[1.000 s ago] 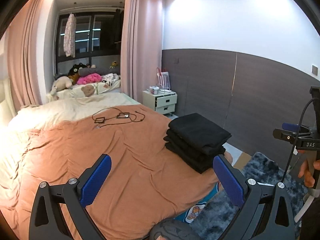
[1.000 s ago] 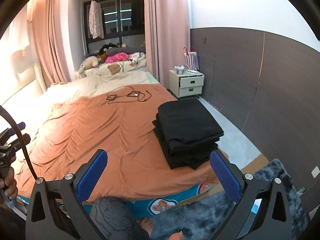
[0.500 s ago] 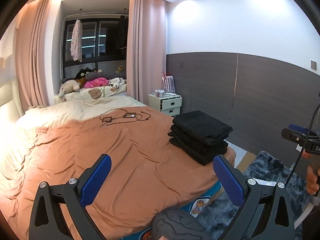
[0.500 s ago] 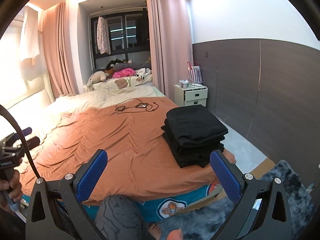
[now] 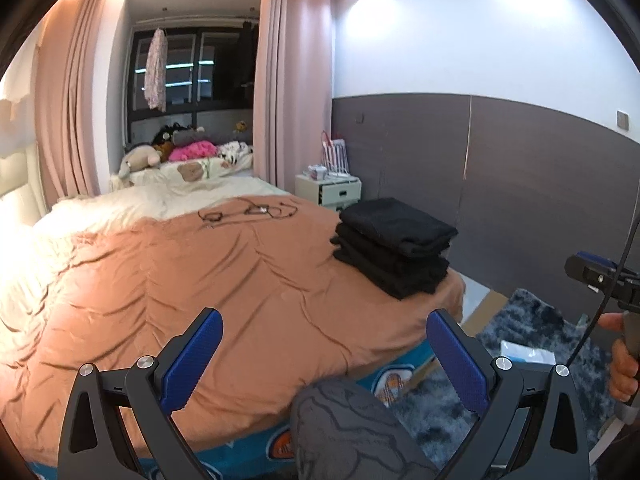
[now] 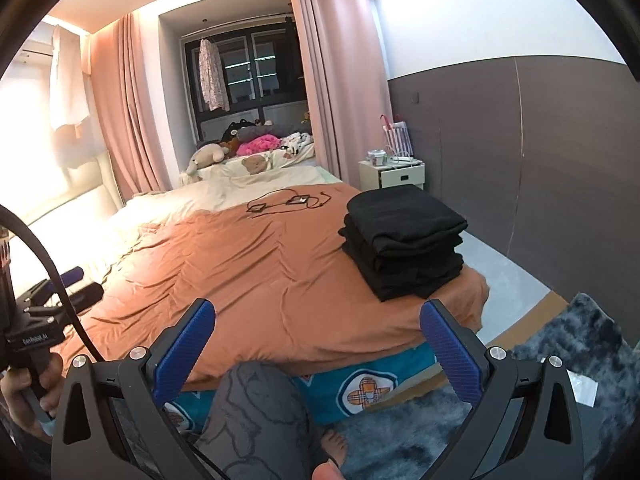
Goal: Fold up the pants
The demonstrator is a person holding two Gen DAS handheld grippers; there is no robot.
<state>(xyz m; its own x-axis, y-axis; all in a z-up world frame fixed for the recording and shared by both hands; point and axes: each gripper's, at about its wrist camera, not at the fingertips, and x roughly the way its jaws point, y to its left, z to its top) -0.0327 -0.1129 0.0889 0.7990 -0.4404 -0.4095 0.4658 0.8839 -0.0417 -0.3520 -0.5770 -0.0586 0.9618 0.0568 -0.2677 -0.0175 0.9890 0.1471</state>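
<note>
A stack of folded black pants (image 5: 394,246) (image 6: 404,242) rests on the right corner of the orange bedspread (image 5: 200,280) (image 6: 248,272). My left gripper (image 5: 326,354) is open and empty, held back from the bed's foot edge, well short of the stack. Open and empty too, my right gripper (image 6: 318,342) hangs off the bed's foot edge above a person's knee (image 6: 256,412). The right gripper's body (image 5: 600,280) shows at the right edge of the left wrist view. At the left edge of the right wrist view is the left gripper's body (image 6: 36,320).
Black cables (image 5: 248,212) (image 6: 288,202) lie on the bedspread toward the far side. Plush toys (image 5: 176,152) sit by the window. A white nightstand (image 6: 390,174) stands against the grey wall. A dark shaggy rug (image 6: 560,364) covers the floor, with a bare foot (image 6: 334,448) on it.
Both grippers have drawn back and up from the bed, so the bed and pants stack look farther away. Both stay open and empty; the stack has not moved.
</note>
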